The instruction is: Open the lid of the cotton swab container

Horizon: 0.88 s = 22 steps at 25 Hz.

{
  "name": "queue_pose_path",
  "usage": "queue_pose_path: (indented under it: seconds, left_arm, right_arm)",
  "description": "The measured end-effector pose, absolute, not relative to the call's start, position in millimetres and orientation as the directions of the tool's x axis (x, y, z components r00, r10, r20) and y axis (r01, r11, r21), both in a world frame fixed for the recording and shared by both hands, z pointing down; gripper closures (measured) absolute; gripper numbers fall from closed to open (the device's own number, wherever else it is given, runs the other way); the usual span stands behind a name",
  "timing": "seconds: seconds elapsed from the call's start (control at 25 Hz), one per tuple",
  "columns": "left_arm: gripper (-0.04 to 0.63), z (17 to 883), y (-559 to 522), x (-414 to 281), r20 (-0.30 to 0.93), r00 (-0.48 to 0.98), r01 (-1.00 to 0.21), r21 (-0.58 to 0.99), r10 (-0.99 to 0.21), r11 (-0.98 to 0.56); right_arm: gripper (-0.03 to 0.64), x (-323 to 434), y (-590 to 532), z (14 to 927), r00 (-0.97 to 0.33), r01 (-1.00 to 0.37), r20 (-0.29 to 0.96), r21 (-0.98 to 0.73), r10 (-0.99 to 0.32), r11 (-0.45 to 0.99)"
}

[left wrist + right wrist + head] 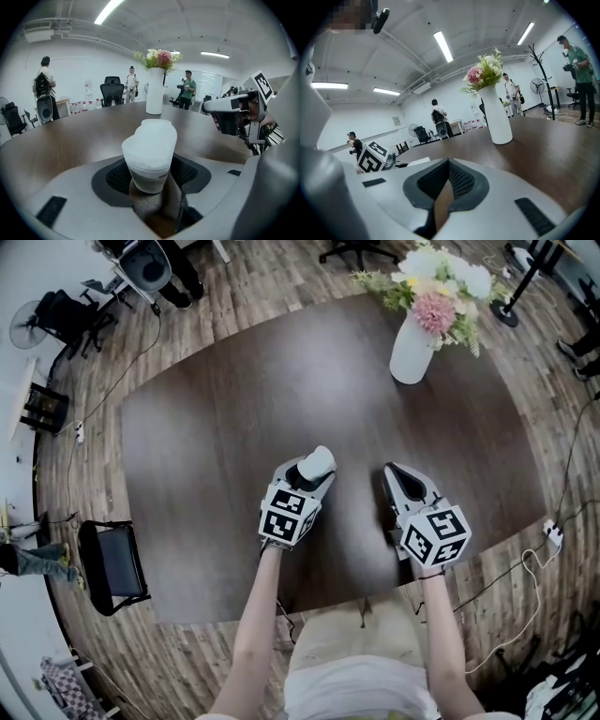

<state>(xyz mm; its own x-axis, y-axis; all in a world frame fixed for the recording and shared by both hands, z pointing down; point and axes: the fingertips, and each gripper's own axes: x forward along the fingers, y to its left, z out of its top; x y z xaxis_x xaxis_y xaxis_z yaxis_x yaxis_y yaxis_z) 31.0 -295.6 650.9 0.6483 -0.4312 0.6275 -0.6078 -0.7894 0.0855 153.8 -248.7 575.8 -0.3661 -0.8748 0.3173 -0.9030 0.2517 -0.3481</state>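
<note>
The cotton swab container (150,154), a white tub with a rounded white lid, stands on the dark table (216,427) between the jaws of my left gripper (151,176). The pads sit close on both sides, with a narrow gap showing along the tub's lower right side, so the jaws are open around it. The head view has the container (316,463) at the tip of the left gripper (305,486). My right gripper (405,486) hovers just to its right, jaws shut with nothing between them (443,187).
A white vase with flowers (412,348) stands at the table's far right. A black chair (112,563) is on the floor to the left of the table. Several people and office chairs are in the room beyond.
</note>
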Motion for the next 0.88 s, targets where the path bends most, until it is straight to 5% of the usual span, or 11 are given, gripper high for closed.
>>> queue_pose_path:
  seconds: [0.32, 0.88]
  left_arm:
    - [0.336, 633.8, -279.9, 39.2, 0.597, 0.687, -0.622, 0.186, -0.415, -0.761]
    - [0.336, 549.8, -240.1, 53.3, 0.508, 0.753, -0.575, 0.195, -0.419, -0.795]
  right_arm:
    - [0.595, 150.6, -256.1, 559.4, -0.389, -0.897, 0.294, -0.335, -0.873, 0.287]
    - [0.595, 120.9, -243.1, 492.9, -0.647, -0.730, 0.101, -0.366, -0.755, 0.577]
